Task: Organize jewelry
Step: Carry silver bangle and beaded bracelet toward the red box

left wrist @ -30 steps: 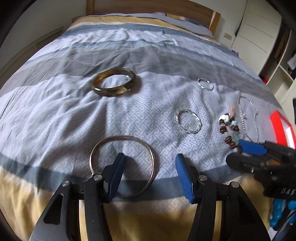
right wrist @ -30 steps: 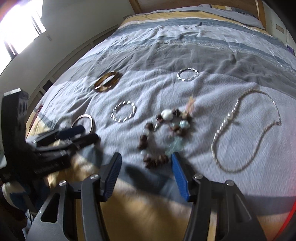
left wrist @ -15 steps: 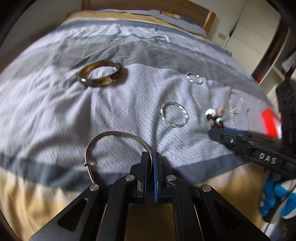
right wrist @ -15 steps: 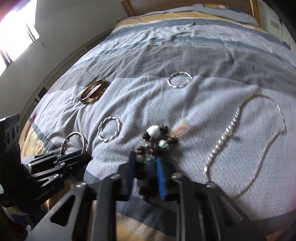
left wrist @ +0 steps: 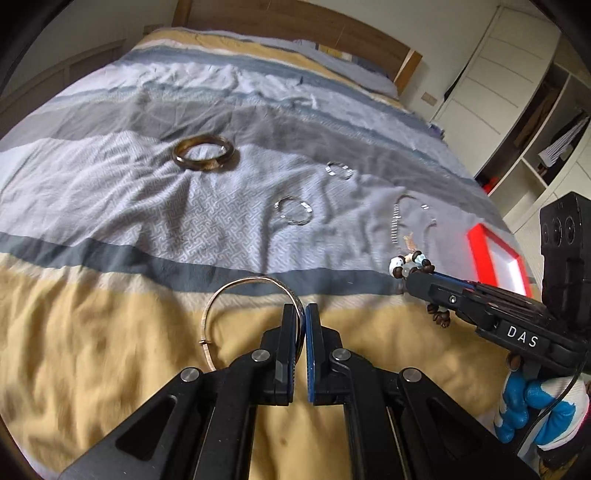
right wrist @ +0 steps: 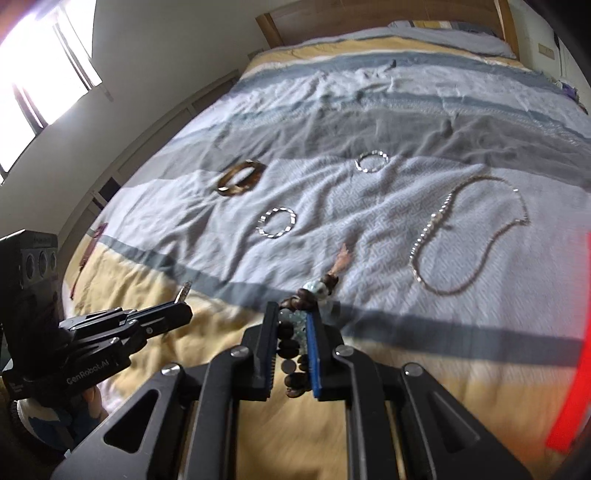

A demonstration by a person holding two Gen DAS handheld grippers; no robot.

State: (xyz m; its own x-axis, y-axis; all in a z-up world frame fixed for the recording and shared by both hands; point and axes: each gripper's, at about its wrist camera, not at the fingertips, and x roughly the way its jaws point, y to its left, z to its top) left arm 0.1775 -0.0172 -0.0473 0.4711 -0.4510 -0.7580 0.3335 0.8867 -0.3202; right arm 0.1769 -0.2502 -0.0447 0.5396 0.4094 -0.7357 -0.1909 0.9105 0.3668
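Note:
My left gripper (left wrist: 301, 314) is shut on a thin metal bangle (left wrist: 236, 291) and holds it above the yellow stripe of the bedspread. My right gripper (right wrist: 291, 314) is shut on a brown beaded bracelet (right wrist: 291, 347) with pale beads; it also shows in the left wrist view (left wrist: 412, 264), where the beads dangle below the fingers. On the bed lie a brown stone bangle (left wrist: 203, 152) (right wrist: 241, 177), two twisted silver rings (right wrist: 277, 222) (right wrist: 372, 161) and a silver chain necklace (right wrist: 469, 236).
A red-rimmed box (left wrist: 495, 254) sits on the bed at the right; its red edge shows in the right wrist view (right wrist: 576, 369). A wooden headboard (left wrist: 332, 33) stands at the far end, white cupboards (left wrist: 517, 74) at the right, a window (right wrist: 40, 55) at the left.
Both grippers closed on their pieces and lifted them off the bed, drawing back toward the yellow stripe. The other jewelry has not moved.

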